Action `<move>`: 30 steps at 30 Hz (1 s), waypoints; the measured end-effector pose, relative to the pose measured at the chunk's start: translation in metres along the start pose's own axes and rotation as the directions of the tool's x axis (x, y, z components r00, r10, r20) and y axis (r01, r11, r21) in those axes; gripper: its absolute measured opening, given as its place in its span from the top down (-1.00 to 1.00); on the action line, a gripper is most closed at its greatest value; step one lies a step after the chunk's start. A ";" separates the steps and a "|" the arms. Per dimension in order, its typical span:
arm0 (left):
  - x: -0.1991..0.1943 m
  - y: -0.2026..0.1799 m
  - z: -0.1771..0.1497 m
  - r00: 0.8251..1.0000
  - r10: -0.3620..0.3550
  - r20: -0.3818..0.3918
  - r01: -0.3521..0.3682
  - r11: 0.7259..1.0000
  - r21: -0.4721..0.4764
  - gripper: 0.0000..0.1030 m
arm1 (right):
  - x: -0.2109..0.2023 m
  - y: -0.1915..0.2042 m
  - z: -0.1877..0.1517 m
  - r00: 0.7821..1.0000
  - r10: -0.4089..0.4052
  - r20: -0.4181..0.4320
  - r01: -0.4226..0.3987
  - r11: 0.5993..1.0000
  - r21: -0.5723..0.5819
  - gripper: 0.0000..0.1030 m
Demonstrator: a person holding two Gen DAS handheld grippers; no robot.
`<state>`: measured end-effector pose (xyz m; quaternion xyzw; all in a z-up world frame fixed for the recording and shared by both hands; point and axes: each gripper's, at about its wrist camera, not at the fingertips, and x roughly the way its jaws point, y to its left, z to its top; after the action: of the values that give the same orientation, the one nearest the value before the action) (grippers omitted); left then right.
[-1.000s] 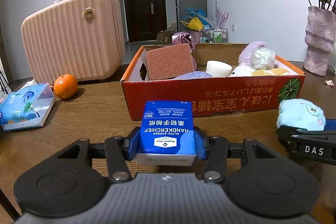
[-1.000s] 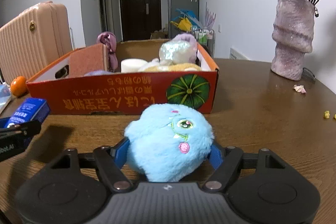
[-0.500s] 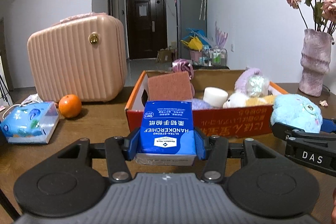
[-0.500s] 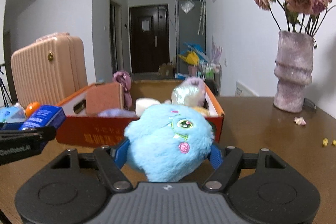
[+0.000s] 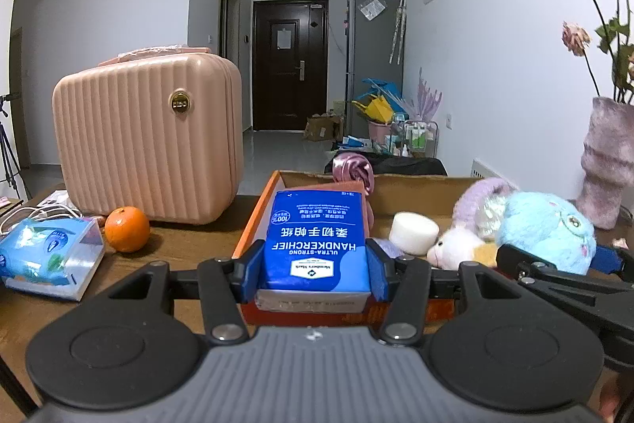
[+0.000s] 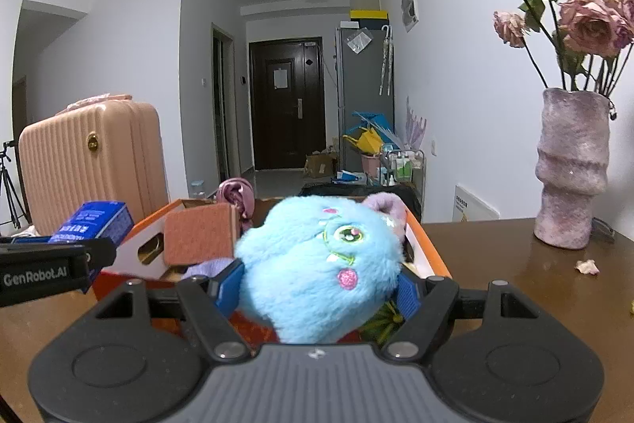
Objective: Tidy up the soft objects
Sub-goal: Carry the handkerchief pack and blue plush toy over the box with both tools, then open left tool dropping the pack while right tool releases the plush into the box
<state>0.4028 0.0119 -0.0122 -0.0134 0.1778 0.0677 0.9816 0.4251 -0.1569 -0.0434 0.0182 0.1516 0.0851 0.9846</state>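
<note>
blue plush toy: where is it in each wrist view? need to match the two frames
Left wrist: blue plush toy at right, mid-height, held in the right gripper, in front of the cardboard box.
Right wrist: blue plush toy fills the centre, clamped in the right gripper.
Shared landmark: pink suitcase, left of the box in both.

My left tongs (image 5: 315, 266): black linkage arms, blue pads, silver pivot screws, ribbed grey body.
My right tongs (image 6: 317, 288): same build; white lettering on the left one's side.
</note>
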 end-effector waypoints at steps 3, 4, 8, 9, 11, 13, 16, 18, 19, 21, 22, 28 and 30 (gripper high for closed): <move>0.010 -0.001 0.005 1.000 0.003 0.005 -0.003 1.000 -0.014 -0.02 | 0.010 0.001 0.004 1.000 0.005 0.008 -0.005 1.000 -0.001 -0.43; 0.013 -0.001 0.007 1.000 0.004 0.004 -0.004 1.000 -0.016 -0.02 | 0.013 0.001 0.005 1.000 0.006 0.011 -0.006 1.000 -0.002 -0.43; 0.028 -0.004 0.010 1.000 0.007 0.001 -0.007 1.000 -0.018 -0.02 | 0.026 0.001 0.009 1.000 0.011 0.020 -0.011 1.000 -0.003 -0.43; 0.031 -0.005 0.011 1.000 0.007 0.003 -0.007 1.000 -0.016 -0.02 | 0.030 0.001 0.011 1.000 0.011 0.021 -0.011 1.000 -0.003 -0.43; 0.038 -0.006 0.014 1.000 0.007 0.008 -0.007 1.000 -0.013 -0.02 | 0.037 0.000 0.013 1.000 0.011 0.023 -0.011 1.000 -0.005 -0.43; 0.044 -0.007 0.016 1.000 0.008 0.011 -0.007 1.000 -0.014 -0.02 | 0.045 0.000 0.015 1.000 0.010 0.025 -0.010 1.000 -0.008 -0.43; 0.055 -0.009 0.020 1.000 0.012 0.013 -0.012 1.000 -0.014 -0.02 | 0.056 0.000 0.018 1.000 0.011 0.025 -0.011 1.000 -0.013 -0.43; 0.061 -0.008 0.021 1.000 0.015 0.013 -0.015 1.000 -0.015 -0.02 | 0.062 0.000 0.020 1.000 0.010 0.027 -0.010 1.000 -0.017 -0.43; 0.065 -0.008 0.022 1.000 0.015 0.013 -0.015 1.000 -0.016 -0.02 | 0.065 0.000 0.020 1.000 0.011 0.027 -0.010 1.000 -0.019 -0.43; 0.072 -0.008 0.025 1.000 0.019 0.014 -0.019 1.000 -0.015 -0.02 | 0.070 0.000 0.021 1.000 0.011 0.028 -0.010 1.000 -0.024 -0.43; 0.075 -0.008 0.025 1.000 0.022 0.014 -0.022 1.000 -0.016 -0.02 | 0.072 0.000 0.022 1.000 0.011 0.029 -0.010 1.000 -0.027 -0.43; 0.091 -0.010 0.027 1.000 0.028 0.011 -0.028 1.000 -0.003 -0.02 | 0.086 0.000 0.025 1.000 0.009 0.029 -0.007 0.999 -0.044 -0.43; 0.096 -0.010 0.027 0.999 0.031 0.008 -0.031 1.000 -0.002 -0.02 | 0.090 0.001 0.025 1.000 0.008 0.027 -0.007 0.999 -0.051 -0.44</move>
<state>0.5025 0.0155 -0.0207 -0.0113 0.1739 0.0833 0.9812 0.5174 -0.1403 -0.0461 -0.0052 0.1357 0.0924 0.9864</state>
